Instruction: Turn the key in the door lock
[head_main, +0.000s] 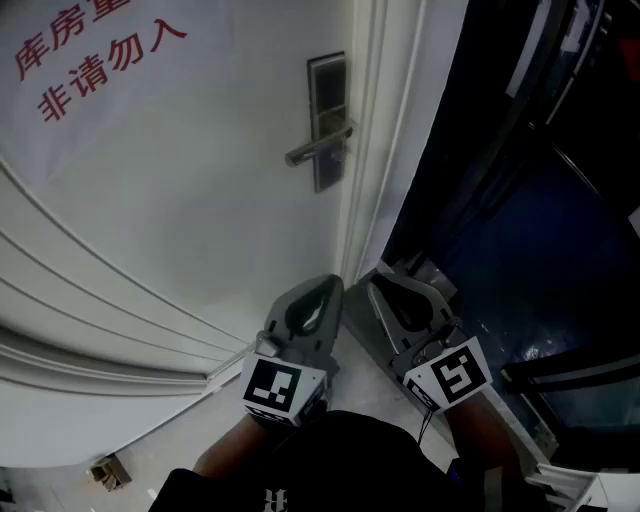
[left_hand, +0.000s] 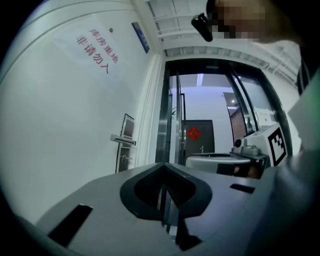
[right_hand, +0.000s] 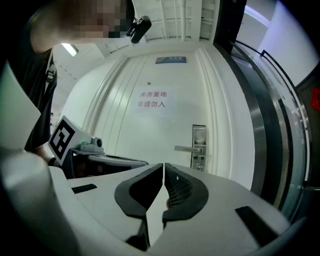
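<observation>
Sign: red lettering high on the left of the door.
Door: white panelled door, standing shut against its frame as far as the head view shows.
Left gripper: left gripper held low in front of the door. Its fingers are closed tip to tip with only a hairline slit and nothing between them. It is well apart from the lock.
Handle: metal lever handle lying level and untouched.
Lock plate: tall metal lock plate at the door's right edge, behind the handle.
Keyhole area: small stub just under the handle. It may be the key or only the cylinder; too small to tell.
Door frame: white door frame just right of the lock plate.
Right gripper: right gripper beside the left one and pointing up toward the door. Its fingers are pressed together and empty. It is also well apart from the lock.
Glass wall: dark glass wall filling the right side.
Progress: judged not begun. Neither gripper is at the lock, and nothing is gripped.
Remaining: reach the spot under the handle, open the fingers, close them on the key if it is there, then turn it.
</observation>
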